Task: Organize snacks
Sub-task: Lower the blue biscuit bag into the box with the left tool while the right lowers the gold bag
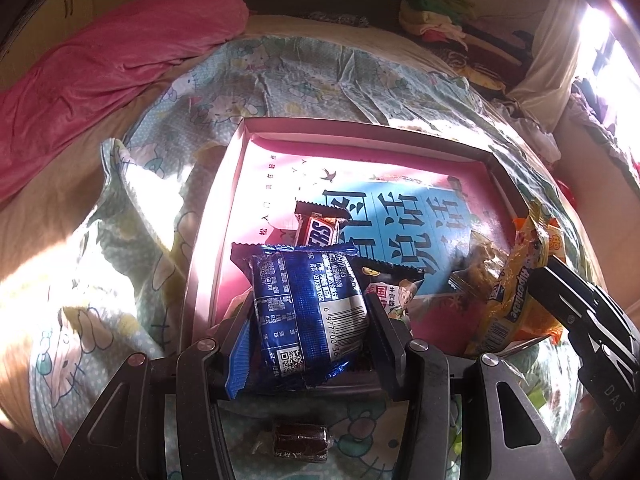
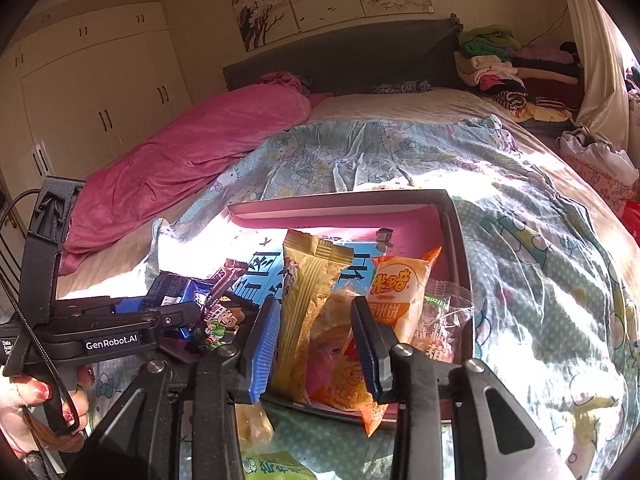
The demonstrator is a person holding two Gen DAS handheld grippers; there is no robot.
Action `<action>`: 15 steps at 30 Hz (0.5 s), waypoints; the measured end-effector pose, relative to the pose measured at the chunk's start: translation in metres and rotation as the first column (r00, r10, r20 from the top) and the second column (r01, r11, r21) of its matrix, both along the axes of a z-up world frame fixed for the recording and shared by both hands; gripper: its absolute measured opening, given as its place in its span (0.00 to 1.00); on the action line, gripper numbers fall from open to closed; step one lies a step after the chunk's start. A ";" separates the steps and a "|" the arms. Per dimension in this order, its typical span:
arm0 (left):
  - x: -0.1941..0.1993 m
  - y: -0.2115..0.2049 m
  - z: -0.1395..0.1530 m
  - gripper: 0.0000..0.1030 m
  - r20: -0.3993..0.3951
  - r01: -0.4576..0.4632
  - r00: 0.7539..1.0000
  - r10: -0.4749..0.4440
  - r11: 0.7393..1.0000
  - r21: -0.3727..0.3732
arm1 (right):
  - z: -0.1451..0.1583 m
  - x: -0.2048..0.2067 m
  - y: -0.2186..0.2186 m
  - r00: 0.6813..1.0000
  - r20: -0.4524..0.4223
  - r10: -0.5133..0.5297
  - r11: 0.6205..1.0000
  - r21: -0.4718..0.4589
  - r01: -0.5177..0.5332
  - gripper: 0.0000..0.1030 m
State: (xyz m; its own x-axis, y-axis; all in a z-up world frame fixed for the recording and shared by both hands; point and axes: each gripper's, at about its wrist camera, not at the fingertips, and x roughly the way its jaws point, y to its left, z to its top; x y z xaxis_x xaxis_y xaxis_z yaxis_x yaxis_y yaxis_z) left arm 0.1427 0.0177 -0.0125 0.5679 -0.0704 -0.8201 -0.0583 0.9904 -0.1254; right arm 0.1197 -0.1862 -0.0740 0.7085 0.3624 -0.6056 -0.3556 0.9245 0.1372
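Nearest me on the bed's patterned sheet [image 1: 100,320] lies a dark wrapped candy [image 1: 300,442], not yet boxed, just below my left tongs [image 1: 310,312]. Those tongs are clamped on the blue snack packet [image 1: 308,308], barcode side up, held over the near edge of the pink box [image 1: 240,148].

My right tongs [image 2: 314,334] stand partly parted with the tall yellow packet [image 2: 308,300] and an orange wrapper [image 2: 352,384] between the pads; I see no pad pressing, so I read this as a release, packets resting against the box's near wall. No earlier view, so that's a judgement.

Further in: a brown chocolate bar [image 1: 320,228] and a cartoon-print packet [image 1: 394,292] on the box floor, an orange rice-cracker bag [image 2: 400,292] toward the right wall.

Step in hand: dropping snacks into the box. Next: lower the blue packet into the free floor at left, open the left tongs, pull the right ones back clear, then fetch the candy.

Beyond: pink blanket [image 2: 180,160], folded clothes [image 2: 504,64].
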 end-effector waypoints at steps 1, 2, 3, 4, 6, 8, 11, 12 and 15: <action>0.000 0.000 0.000 0.51 0.000 -0.001 1.000 0.001 1.000 0.000 | 0.001 0.000 0.000 1.000 0.004 -0.001 1.000 -0.003 0.001 0.38; 0.001 0.000 0.000 0.51 -0.001 -0.002 1.000 0.002 1.000 -0.001 | 0.001 -0.001 0.000 1.000 0.009 -0.002 1.000 -0.007 0.002 0.40; 0.001 0.000 0.000 0.51 -0.001 -0.003 1.000 0.003 1.000 -0.002 | 0.002 -0.001 0.000 1.000 0.014 -0.003 1.000 -0.010 0.003 0.40; 0.002 0.000 0.000 0.51 -0.001 -0.003 1.000 0.003 1.000 -0.002 | 0.003 -0.002 0.000 1.000 0.018 -0.004 1.000 -0.013 0.005 0.41; 0.001 0.000 0.000 0.51 -0.001 -0.003 1.000 0.003 1.000 -0.002 | 0.004 -0.002 0.000 1.000 0.024 -0.009 1.000 -0.016 0.009 0.42; 0.001 0.000 0.000 0.51 -0.002 -0.004 1.000 0.004 1.000 -0.005 | 0.005 -0.002 -0.001 1.000 0.026 -0.013 1.000 -0.017 0.013 0.43; 0.000 0.000 0.001 0.51 -0.003 -0.002 1.000 0.002 1.000 -0.006 | 0.006 -0.003 -0.002 0.999 0.030 -0.018 1.000 -0.016 0.019 0.44; 0.000 0.000 0.001 0.51 -0.003 -0.002 1.000 0.002 1.000 -0.008 | 0.006 -0.003 -0.003 0.999 0.032 -0.019 1.000 -0.016 0.020 0.45; -0.001 0.001 0.001 0.51 -0.005 0.001 1.000 -0.001 1.000 -0.012 | 0.007 -0.003 -0.004 0.999 0.036 -0.023 1.000 -0.015 0.024 0.47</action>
